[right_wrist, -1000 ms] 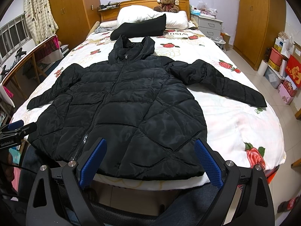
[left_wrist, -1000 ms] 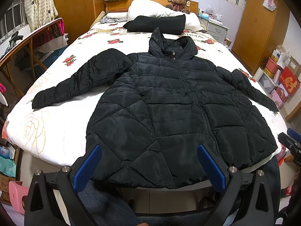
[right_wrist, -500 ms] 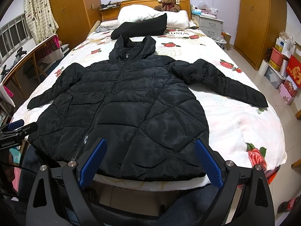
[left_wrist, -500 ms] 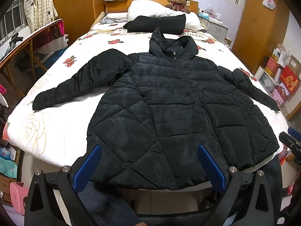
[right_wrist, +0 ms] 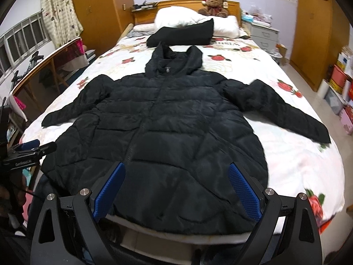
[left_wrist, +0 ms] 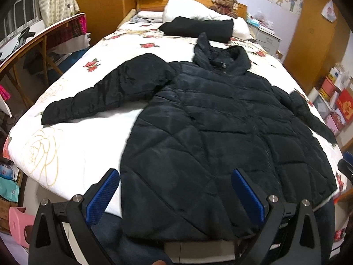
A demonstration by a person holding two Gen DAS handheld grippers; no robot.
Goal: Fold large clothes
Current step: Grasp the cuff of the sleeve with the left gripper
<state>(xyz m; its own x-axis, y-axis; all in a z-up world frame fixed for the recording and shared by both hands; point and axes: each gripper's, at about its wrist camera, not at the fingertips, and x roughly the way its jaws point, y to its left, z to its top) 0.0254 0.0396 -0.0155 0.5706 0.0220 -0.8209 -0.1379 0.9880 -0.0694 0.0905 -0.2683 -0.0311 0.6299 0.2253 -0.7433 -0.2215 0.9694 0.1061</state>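
Along the bed's left edge a wooden rail [right_wrist: 44,59] runs beside the mattress, with a curtained window [right_wrist: 24,37] beyond it. My left gripper [left_wrist: 175,190] hangs released over the foot edge, blue pads [left_wrist: 102,195] spread wide, touching nothing. The black puffer jacket [right_wrist: 167,128] lies flat, front up and zipped, on the floral bedspread [right_wrist: 297,161]. Its long axis runs from foot to headboard, with the hem at the foot edge slightly overhanging and the hood [right_wrist: 174,59] pointing to the pillows. Both sleeves spread outward toward the side edges. Beyond the hood a folded black garment [right_wrist: 183,34] lies across the head end against a white pillow [right_wrist: 194,21], and a teddy bear [right_wrist: 214,5] sits by the headboard. My right gripper [right_wrist: 176,187] is likewise unclenched and empty above the hem. Print on the bedspread near the pillow is upside down and unreadable to me; the lettering on my left gripper's body is too small to read. Right of the bed stand a nightstand [right_wrist: 263,36] and a wardrobe [right_wrist: 317,28].
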